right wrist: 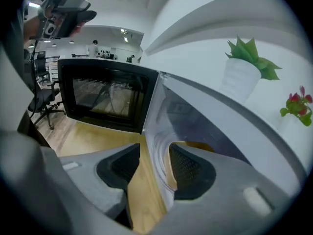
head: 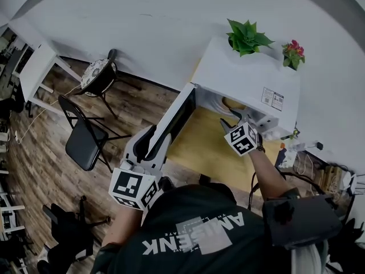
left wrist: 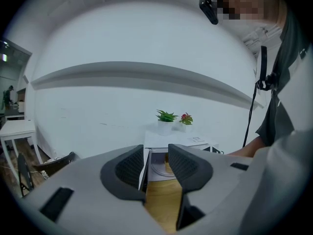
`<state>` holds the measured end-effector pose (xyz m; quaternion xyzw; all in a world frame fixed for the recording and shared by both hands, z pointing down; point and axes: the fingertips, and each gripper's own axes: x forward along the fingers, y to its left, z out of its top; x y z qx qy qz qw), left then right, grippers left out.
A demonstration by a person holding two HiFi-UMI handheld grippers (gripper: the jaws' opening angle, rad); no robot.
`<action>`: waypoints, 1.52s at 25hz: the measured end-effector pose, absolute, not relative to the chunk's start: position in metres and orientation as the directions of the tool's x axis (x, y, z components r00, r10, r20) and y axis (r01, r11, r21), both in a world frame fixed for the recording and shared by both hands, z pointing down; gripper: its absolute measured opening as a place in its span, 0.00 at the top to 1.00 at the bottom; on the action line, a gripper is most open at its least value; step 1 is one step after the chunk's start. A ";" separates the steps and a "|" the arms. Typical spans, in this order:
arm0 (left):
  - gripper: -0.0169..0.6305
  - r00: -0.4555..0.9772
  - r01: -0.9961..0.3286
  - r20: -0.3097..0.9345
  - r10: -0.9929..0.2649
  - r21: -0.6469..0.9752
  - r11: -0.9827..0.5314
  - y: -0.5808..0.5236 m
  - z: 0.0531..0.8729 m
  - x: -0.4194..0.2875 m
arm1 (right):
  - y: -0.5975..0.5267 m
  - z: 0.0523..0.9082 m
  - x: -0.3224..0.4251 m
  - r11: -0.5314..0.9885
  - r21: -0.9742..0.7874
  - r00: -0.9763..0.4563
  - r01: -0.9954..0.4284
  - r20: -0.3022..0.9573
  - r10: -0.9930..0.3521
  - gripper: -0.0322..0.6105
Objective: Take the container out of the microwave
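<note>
A white microwave (head: pixel 245 76) stands on a wooden table with its door (head: pixel 177 116) swung wide to the left. Inside the cavity I see part of a yellowish container (head: pixel 229 103) on the glass turntable; in the right gripper view the container (right wrist: pixel 198 145) is half hidden behind one finger. My right gripper (head: pixel 234 119) is at the mouth of the cavity, tilted down and open, with nothing between its jaws. My left gripper (head: pixel 151 136) sits at the door's outer end, open. In the left gripper view the door (left wrist: pixel 143 168) shows edge-on in the gap, untouched.
A green plant (head: pixel 248 37) and a red-flowered plant (head: pixel 293 53) stand on top of the microwave. On the wood floor at left are a black folding chair (head: pixel 85 144), a round stool (head: pixel 98 74) and a white table (head: pixel 34 73). Bags (head: pixel 308 164) lie right of the table.
</note>
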<state>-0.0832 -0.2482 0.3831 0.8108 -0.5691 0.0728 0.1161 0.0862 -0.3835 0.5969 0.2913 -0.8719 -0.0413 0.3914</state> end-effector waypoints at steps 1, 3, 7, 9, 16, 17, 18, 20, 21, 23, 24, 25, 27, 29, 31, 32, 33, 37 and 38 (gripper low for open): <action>0.76 0.336 -0.942 0.253 -0.907 0.103 -0.320 -0.248 0.383 -0.083 | -0.388 0.602 0.087 0.825 0.305 -0.517 -0.475 0.663 -0.542 0.66; 0.76 0.324 -0.946 0.256 -0.911 0.098 -0.309 -0.247 0.384 -0.083 | -0.396 0.614 0.091 0.825 0.315 -0.500 -0.468 0.676 -0.542 0.66; 0.76 0.290 -0.957 0.270 -0.918 0.089 -0.276 -0.244 0.386 -0.084 | -0.411 0.635 0.096 0.824 0.324 -0.474 -0.465 0.694 -0.541 0.66; 0.76 0.272 -0.962 0.281 -0.920 0.092 -0.256 -0.243 0.387 -0.085 | -0.419 0.642 0.098 0.819 0.334 -0.457 -0.467 0.702 -0.546 0.66; 0.76 0.216 -0.976 0.287 -0.933 0.098 -0.195 -0.238 0.386 -0.097 | -0.437 0.658 0.100 0.823 0.365 -0.404 -0.436 0.738 -0.541 0.70; 0.76 0.213 -0.976 0.284 -0.935 0.099 -0.193 -0.238 0.385 -0.097 | -0.438 0.661 0.101 0.826 0.364 -0.395 -0.431 0.746 -0.535 0.70; 0.76 0.210 -0.977 0.281 -0.936 0.100 -0.189 -0.237 0.385 -0.097 | -0.439 0.664 0.102 0.829 0.365 -0.387 -0.424 0.754 -0.530 0.70; 0.76 0.202 -0.978 0.278 -0.939 0.099 -0.181 -0.235 0.387 -0.098 | -0.442 0.669 0.103 0.831 0.382 -0.370 -0.406 0.762 -0.531 0.71; 0.76 0.197 -0.979 0.277 -0.941 0.098 -0.176 -0.235 0.388 -0.099 | -0.444 0.670 0.104 0.828 0.395 -0.360 -0.398 0.763 -0.537 0.74; 0.76 0.183 -0.982 0.276 -0.944 0.094 -0.163 -0.233 0.388 -0.101 | -0.447 0.671 0.105 0.822 0.417 -0.343 -0.388 0.763 -0.548 0.80; 0.76 0.177 -0.983 0.276 -0.945 0.093 -0.157 -0.233 0.388 -0.101 | -0.448 0.671 0.105 0.821 0.423 -0.338 -0.382 0.763 -0.551 0.82; 0.76 0.173 -0.984 0.276 -0.945 0.092 -0.153 -0.232 0.388 -0.102 | -0.449 0.671 0.105 0.821 0.429 -0.335 -0.377 0.763 -0.552 0.84; 0.76 0.174 -0.984 0.278 -0.945 0.092 -0.154 -0.231 0.388 -0.101 | -0.450 0.671 0.106 0.819 0.440 -0.328 -0.369 0.763 -0.557 0.87; 0.76 0.177 -0.983 0.282 -0.943 0.096 -0.156 -0.230 0.388 -0.100 | -0.451 0.670 0.106 0.819 0.434 -0.327 -0.375 0.765 -0.555 0.88; 0.76 0.181 -0.982 0.285 -0.941 0.097 -0.160 -0.228 0.388 -0.101 | -0.451 0.668 0.104 0.822 0.413 -0.333 -0.392 0.769 -0.545 0.90; 0.76 0.185 -0.982 0.288 -0.940 0.095 -0.164 -0.228 0.387 -0.100 | -0.450 0.668 0.104 0.823 0.407 -0.335 -0.396 0.771 -0.542 0.90; 0.76 0.189 -0.981 0.290 -0.938 0.093 -0.169 -0.228 0.385 -0.100 | -0.448 0.666 0.104 0.824 0.403 -0.337 -0.398 0.772 -0.540 0.90; 0.76 0.215 -0.976 0.278 -0.936 0.094 -0.197 -0.223 0.381 -0.103 | -0.437 0.656 0.099 0.824 0.386 -0.356 -0.415 0.764 -0.537 0.90; 0.76 0.227 -0.973 0.272 -0.935 0.098 -0.208 -0.222 0.381 -0.104 | -0.434 0.654 0.096 0.825 0.375 -0.365 -0.422 0.763 -0.534 0.90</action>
